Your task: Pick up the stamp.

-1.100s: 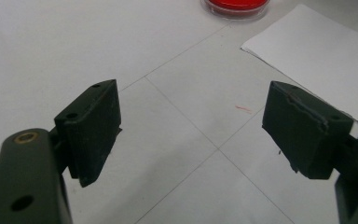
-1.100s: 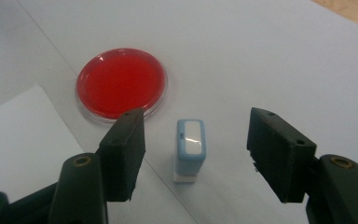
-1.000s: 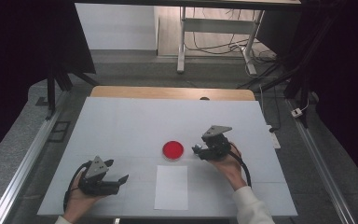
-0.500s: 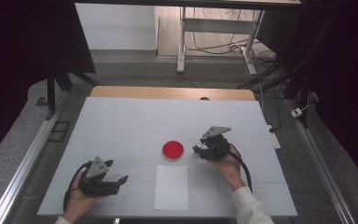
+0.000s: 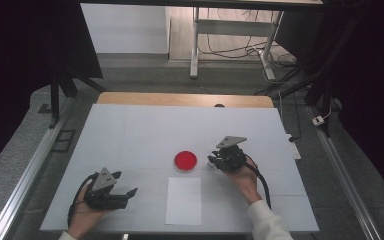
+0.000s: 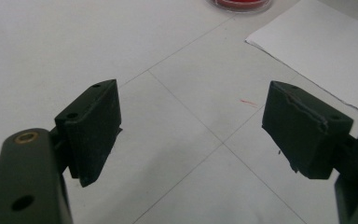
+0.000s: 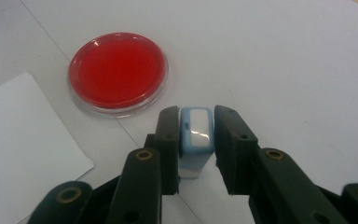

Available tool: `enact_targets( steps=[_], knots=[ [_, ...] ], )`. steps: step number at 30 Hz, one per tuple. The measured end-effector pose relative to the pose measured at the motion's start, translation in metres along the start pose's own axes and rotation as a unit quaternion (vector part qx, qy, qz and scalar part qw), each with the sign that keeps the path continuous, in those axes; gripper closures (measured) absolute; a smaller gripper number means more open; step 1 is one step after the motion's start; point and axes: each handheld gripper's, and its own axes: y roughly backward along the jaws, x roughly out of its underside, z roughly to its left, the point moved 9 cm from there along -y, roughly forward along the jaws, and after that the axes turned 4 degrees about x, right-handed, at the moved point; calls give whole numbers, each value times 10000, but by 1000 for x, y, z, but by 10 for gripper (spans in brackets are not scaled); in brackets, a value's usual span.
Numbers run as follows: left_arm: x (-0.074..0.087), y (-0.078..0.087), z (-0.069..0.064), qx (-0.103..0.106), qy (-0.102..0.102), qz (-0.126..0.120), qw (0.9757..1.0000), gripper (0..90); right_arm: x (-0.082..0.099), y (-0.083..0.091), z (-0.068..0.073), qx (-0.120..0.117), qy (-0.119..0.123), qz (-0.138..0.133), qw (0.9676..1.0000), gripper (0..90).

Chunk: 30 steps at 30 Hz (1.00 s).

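One small pale-blue block [image 7: 196, 135], glossy white top | right claw [image 7: 195, 122] just closed, pinching it | left claw [image 6: 191, 126] spread

The round clear-plastic dish with glossy red filling [image 7: 117, 72] has a smooth, shiny rim. The small light-blue plastic block with a glossy white top panel [image 7: 196, 132] reflects light. The flat white paper sheet [image 5: 184, 200] is matt. The white matt tabletop [image 5: 145, 132] is smooth, with fine seams. The black matt gripper pads [image 6: 97, 123] look rubbery, their edges rough and chipped.
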Motion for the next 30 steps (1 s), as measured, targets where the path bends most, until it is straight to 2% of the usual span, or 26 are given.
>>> enact_targets(
  steps=[14,30],
  knots=[
    [1,0,0,-8,2,6,10000,197,-1,2,2,25,146,-51,9999,746],
    [1,-1,1,-21,18,11,10000,197,-11,15,5,-57,-12,-372,9993,747]
  ],
)
